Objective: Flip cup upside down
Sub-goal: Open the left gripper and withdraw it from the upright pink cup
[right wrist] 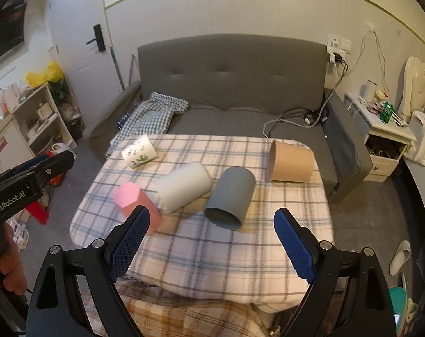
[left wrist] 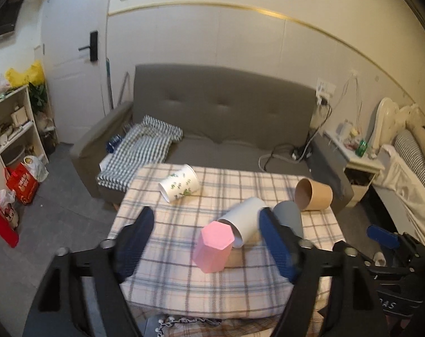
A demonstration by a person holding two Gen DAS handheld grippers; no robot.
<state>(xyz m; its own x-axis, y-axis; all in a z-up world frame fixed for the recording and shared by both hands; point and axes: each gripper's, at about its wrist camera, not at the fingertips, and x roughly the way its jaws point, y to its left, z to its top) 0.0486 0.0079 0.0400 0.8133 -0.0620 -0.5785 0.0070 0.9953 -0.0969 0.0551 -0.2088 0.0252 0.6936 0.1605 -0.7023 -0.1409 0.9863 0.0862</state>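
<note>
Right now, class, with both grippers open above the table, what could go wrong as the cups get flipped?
1. The white cup lies on its side against the pink cup; grabbing one may knock the other.
2. The grey cup lies on its side and could roll on the cloth.
3. The brown cup lies near the table's far edge and might fall off.

Soft, dim indoor light is falling evenly from above in both views, casting only faint shadows beside the cups on the desk [right wrist: 201,255]. Fisheye distortion is bending the gold wall trim [left wrist: 296,19] into an arc, and black vignetting is closing off the corners. Motion blur is smearing the pink cup [left wrist: 214,247] and the blue fingers [left wrist: 277,247] in the left wrist view; the pink cup [right wrist: 134,199] is likewise smeared in the right wrist view. The sofa [right wrist: 235,84] is appearing fairly sharp, with slight grain. No strong glare is showing.
</note>
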